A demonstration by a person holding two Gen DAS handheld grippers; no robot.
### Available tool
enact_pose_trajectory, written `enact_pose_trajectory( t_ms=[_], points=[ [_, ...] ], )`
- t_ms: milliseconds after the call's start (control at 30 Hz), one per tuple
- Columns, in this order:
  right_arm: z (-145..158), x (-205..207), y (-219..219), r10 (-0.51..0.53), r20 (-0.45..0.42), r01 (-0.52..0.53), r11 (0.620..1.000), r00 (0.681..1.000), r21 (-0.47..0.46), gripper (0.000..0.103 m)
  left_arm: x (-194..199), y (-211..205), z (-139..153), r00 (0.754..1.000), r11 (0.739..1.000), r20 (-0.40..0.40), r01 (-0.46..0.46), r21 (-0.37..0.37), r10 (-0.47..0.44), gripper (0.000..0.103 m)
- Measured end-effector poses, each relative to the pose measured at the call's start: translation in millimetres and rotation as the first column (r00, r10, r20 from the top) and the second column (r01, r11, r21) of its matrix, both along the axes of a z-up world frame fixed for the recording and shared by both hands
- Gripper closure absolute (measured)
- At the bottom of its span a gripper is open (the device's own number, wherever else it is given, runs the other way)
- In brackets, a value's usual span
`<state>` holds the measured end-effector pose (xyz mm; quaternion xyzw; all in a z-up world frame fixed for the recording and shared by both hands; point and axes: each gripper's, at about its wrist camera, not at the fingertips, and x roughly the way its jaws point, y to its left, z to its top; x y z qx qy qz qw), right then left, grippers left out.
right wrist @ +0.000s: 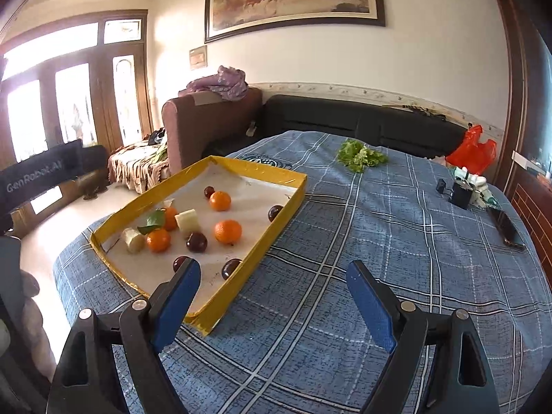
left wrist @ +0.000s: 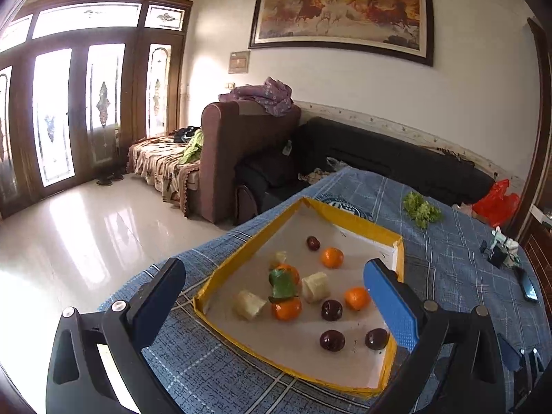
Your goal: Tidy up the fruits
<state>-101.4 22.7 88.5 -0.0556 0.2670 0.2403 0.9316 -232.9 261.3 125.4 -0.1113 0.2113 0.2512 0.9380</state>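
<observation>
A shallow yellow-rimmed cardboard tray (left wrist: 238, 253) (right wrist: 289, 203) lies on a blue plaid cloth. It holds several oranges (left wrist: 332, 257) (right wrist: 227, 231), several dark plums (left wrist: 332, 340) (right wrist: 197, 242), pale banana pieces (left wrist: 249, 304) (right wrist: 187, 220) and a green leaf (left wrist: 282, 284) (right wrist: 153, 221). My left gripper (left wrist: 276, 303) is open and empty, held above the tray's near side. My right gripper (right wrist: 274, 305) is open and empty, above the cloth just right of the tray's near corner.
A bunch of green lettuce (left wrist: 421, 208) (right wrist: 360, 154) lies on the cloth beyond the tray. A red bag (right wrist: 472, 151), a black clip with small items (right wrist: 460, 193) and a dark phone (right wrist: 507, 229) sit at the right. Sofas stand behind the table.
</observation>
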Motion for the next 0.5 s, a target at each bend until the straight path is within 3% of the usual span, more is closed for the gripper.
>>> enact_pose_trajectory(
  t_ms=[333, 500],
  points=[
    [-4, 2, -2, -0.023, -0.027, 0.023, 1.0, 0.999, 0.01, 0.013, 1, -7, -1, 1.0, 1.0, -0.017, 0.018, 0.007, -0.018, 0.0],
    [5, -8, -9, -0.029, 0.0, 0.029, 0.999, 1.0, 0.026, 0.013, -12, -15, 8, 1.0, 0.999, 0.008, 0.003, 0.032, -0.003, 0.0]
  ],
)
